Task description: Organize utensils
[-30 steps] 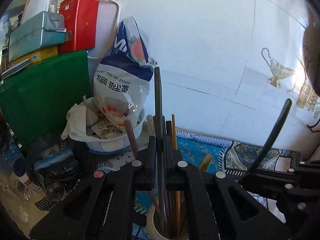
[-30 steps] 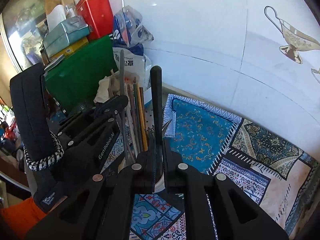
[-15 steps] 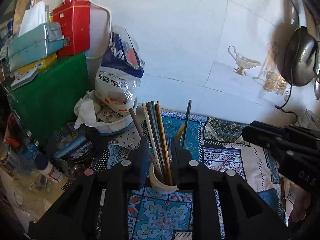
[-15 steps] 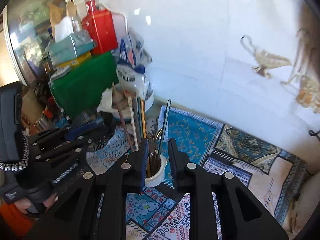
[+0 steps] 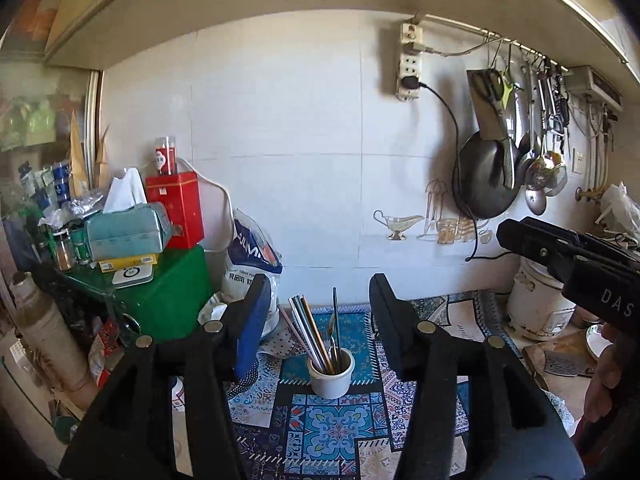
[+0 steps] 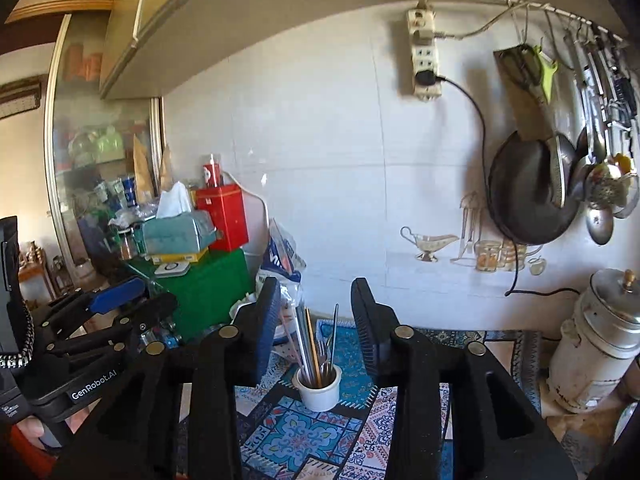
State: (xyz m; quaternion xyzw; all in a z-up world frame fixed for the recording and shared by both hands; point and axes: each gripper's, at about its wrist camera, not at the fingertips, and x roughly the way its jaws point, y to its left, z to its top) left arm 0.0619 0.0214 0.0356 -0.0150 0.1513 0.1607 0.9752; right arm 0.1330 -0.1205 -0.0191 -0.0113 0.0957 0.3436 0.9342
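Note:
A small white cup (image 5: 331, 376) (image 6: 319, 389) stands on the patterned mat and holds several chopsticks (image 5: 310, 334) (image 6: 308, 340) and thin metal utensils (image 5: 335, 328) (image 6: 331, 336) upright. My left gripper (image 5: 318, 312) hangs well back from and above the cup, its jaws opening with nothing between them. My right gripper (image 6: 314, 312) is likewise pulled back, jaws opening and empty. Each gripper shows at the edge of the other's view: the right gripper (image 5: 568, 256) at the right, the left gripper (image 6: 100, 320) at the left.
A green box (image 5: 172, 300) stacked with a tissue box (image 5: 126, 230) and red tin (image 5: 176, 208) crowds the left. A food bag (image 5: 252, 264) sits behind the cup. A white cooker (image 6: 600, 344) stands right. A pan (image 6: 528, 192) and ladles hang on the wall.
Both grippers let go of the utensils they held in the cup, opened, and drew back and up. The cup now looks small and far, and much more of the wall shows.

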